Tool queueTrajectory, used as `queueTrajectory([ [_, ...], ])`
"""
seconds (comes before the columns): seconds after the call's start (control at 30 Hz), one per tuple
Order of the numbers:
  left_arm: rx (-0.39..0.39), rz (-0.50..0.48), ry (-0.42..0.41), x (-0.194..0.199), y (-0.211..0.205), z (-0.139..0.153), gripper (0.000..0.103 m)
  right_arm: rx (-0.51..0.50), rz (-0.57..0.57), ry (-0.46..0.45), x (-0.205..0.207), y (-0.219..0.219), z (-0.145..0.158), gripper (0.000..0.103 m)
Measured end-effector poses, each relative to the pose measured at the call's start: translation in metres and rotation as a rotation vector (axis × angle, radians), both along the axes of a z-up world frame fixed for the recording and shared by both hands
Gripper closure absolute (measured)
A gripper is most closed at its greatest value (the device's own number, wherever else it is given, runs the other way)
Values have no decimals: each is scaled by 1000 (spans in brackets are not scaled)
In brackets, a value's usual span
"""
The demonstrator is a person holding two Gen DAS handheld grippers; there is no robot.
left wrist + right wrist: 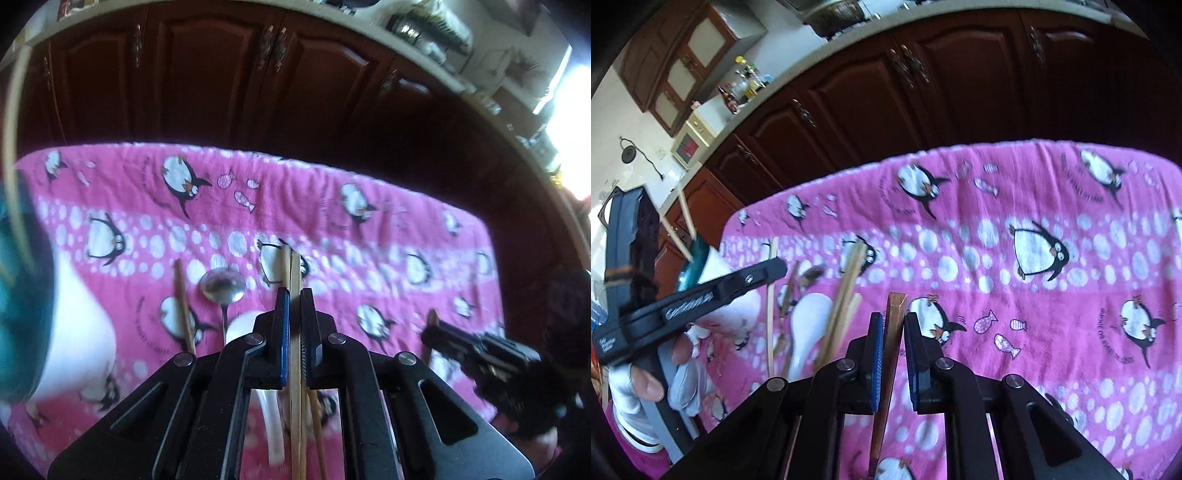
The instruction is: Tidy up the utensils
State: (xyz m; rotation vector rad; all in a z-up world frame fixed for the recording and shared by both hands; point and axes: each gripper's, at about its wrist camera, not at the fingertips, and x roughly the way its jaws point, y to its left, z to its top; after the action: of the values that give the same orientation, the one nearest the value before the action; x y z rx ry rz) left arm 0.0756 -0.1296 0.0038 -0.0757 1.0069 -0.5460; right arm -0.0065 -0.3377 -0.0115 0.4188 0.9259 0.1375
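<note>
We count two grippers. The left gripper (293, 295) is clamped on one pale chopstick (294, 280), with a second pale stick just beside it. The right gripper (894, 317) pinches one dark brown chopstick (892, 332), jaws narrow. On the pink penguin cloth (369, 229) we note one metal spoon (222, 286), one white spoon (240, 325) and one brown stick (183, 302) left of them. One white cup (716, 266), teal inside, holds two sticks.
</note>
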Motion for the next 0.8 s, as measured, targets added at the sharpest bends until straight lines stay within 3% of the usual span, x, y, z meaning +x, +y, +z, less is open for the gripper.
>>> queueTrajectory([
  [0.4, -79, -11, -129, -70, 62, 68, 99, -74, 49, -129, -52, 32, 66, 94],
  [0.63, -135, 45, -208, -82, 105, 109, 99, -113, 68, -185, -71, 50, 99, 94],
  [0.8, -158, 121, -308, -76, 140, 148, 99, -122, 111, -252, -64, 72, 133, 94],
])
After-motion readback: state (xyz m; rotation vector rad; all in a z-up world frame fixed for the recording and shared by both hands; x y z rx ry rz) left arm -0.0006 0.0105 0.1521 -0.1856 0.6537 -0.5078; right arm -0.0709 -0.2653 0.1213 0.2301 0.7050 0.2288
